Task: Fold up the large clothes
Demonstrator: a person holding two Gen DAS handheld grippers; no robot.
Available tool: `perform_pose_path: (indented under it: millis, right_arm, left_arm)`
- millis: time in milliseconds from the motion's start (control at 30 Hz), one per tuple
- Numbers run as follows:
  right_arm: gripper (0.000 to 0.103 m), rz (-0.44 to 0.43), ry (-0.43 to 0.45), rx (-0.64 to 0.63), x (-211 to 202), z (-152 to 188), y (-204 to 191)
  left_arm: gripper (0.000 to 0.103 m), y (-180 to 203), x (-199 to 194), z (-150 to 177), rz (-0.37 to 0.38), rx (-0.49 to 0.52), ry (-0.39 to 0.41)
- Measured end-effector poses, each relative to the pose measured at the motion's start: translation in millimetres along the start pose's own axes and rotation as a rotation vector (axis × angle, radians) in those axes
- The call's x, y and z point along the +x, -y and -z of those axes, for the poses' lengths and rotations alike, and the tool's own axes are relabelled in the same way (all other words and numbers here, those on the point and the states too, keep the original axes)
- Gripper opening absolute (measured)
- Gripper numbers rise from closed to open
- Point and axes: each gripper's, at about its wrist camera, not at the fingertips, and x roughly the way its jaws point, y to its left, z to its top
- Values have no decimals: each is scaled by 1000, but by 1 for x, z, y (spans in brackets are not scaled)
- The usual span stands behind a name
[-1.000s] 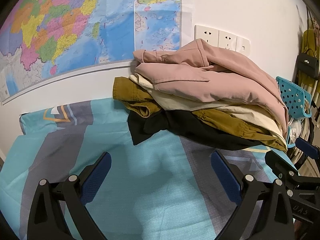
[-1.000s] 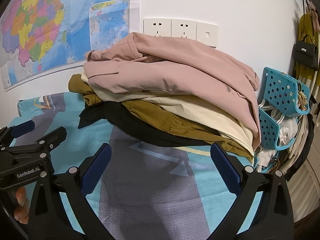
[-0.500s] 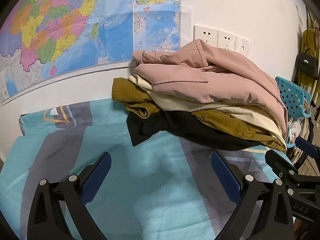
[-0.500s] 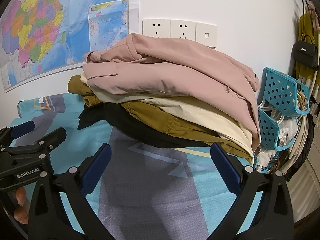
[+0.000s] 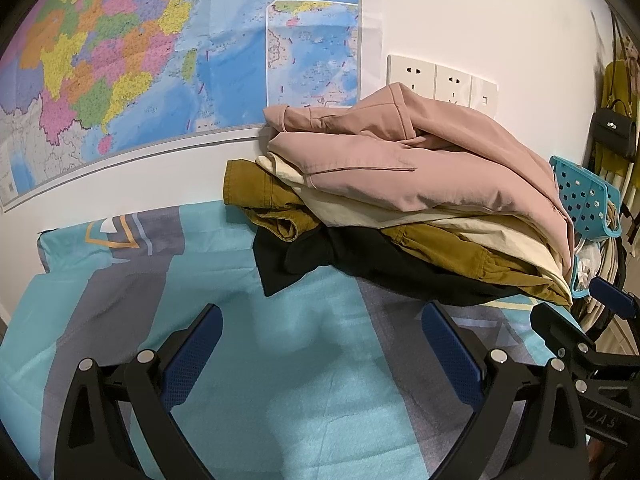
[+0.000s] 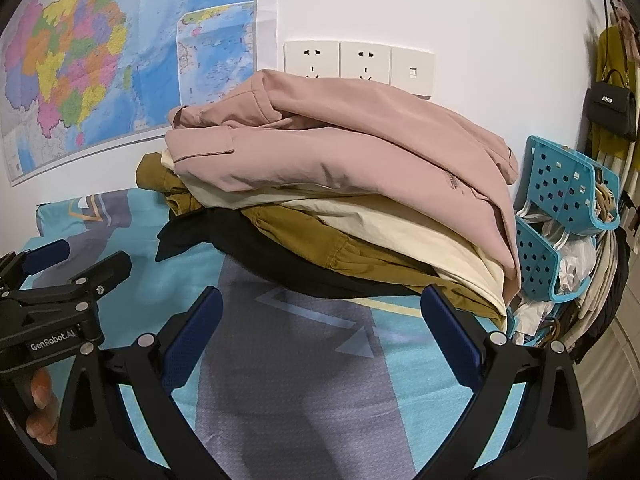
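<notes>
Your left gripper hangs over the bedsheet with its jaws spread wide and nothing between them. Your right gripper is the same: jaws fully apart, empty, just short of the clothes. The pile sits on the sheet against the wall, ahead of both grippers and a little to your right. A pink jacket lies on top, then a cream garment, a mustard one and a black one at the bottom, its edge spilling toward your left gripper. A map hangs on the wall behind, with sockets just above the pile. Blue baskets stand beside the pile on your right.
</notes>
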Motion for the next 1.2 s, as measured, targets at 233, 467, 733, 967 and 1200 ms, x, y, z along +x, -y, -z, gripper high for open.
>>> perform_pose_path:
  millis: [233, 467, 733, 967, 1200]
  right_arm:
    - [98, 2, -2, -12, 0, -2, 1]
    - [98, 5, 14, -15, 1, -9, 5]
    - [98, -12, 23, -50, 7, -18, 5]
    - [98, -36, 54, -115, 19, -42, 7]
    - [98, -75, 98, -216, 51, -99, 1]
  left_arm:
    - [96, 0, 0, -1, -1, 3, 1]
    - [96, 0, 1, -1, 4, 2, -1]
    - [96, 0, 9, -7, 16, 1, -13]
    - [96, 0, 28, -21, 75, -17, -42]
    - [96, -4, 62, -41, 129, -44, -83]
